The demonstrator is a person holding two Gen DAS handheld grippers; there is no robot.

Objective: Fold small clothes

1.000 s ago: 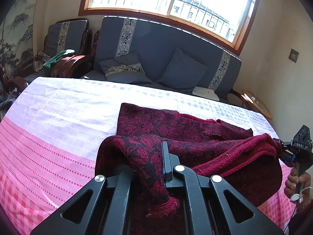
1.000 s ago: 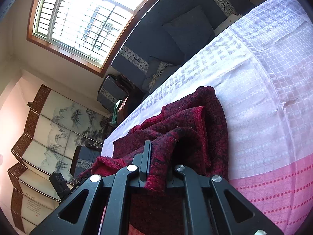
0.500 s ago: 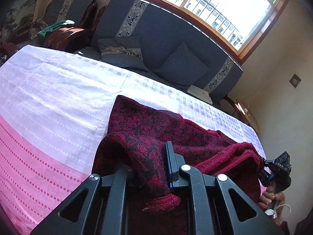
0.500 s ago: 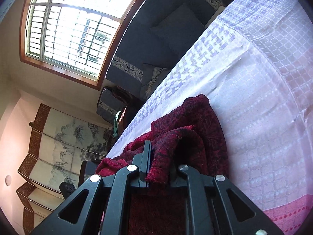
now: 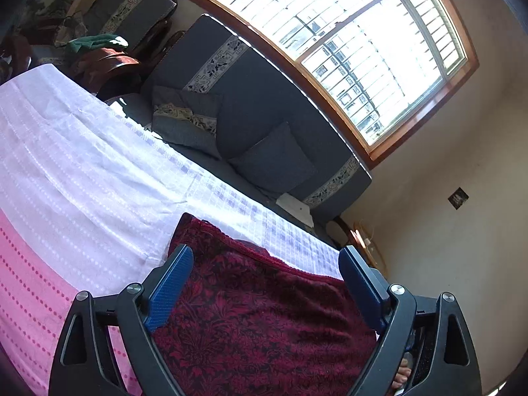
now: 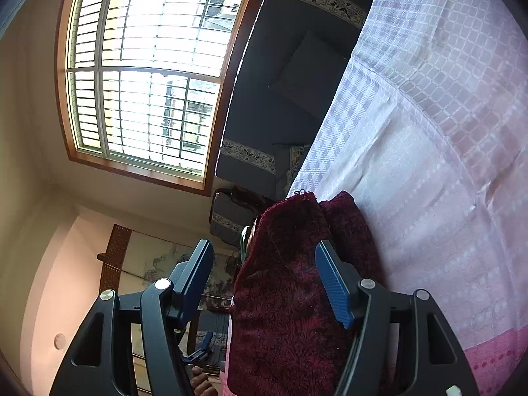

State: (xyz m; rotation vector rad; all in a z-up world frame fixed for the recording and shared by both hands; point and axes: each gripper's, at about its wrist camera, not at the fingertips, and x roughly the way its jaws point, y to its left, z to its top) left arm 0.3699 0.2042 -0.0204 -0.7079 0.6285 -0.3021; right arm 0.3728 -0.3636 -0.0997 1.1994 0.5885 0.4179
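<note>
One dark red patterned garment [image 5: 264, 323] lies folded on the pink-and-white tablecloth [image 5: 82, 198], near the table's front edge, its far hem well short of the edge that faces the sofa [image 5: 264, 105]. Two grippers sit over it: the left gripper [image 5: 265, 274] has just been opening and its jaws stand wide, the cloth lying loose below and between them, unpinched. The right gripper [image 6: 260, 264] has likewise just been opening, its right blue pad [image 6: 333, 290] beside the cloth, gripping nothing.
</note>
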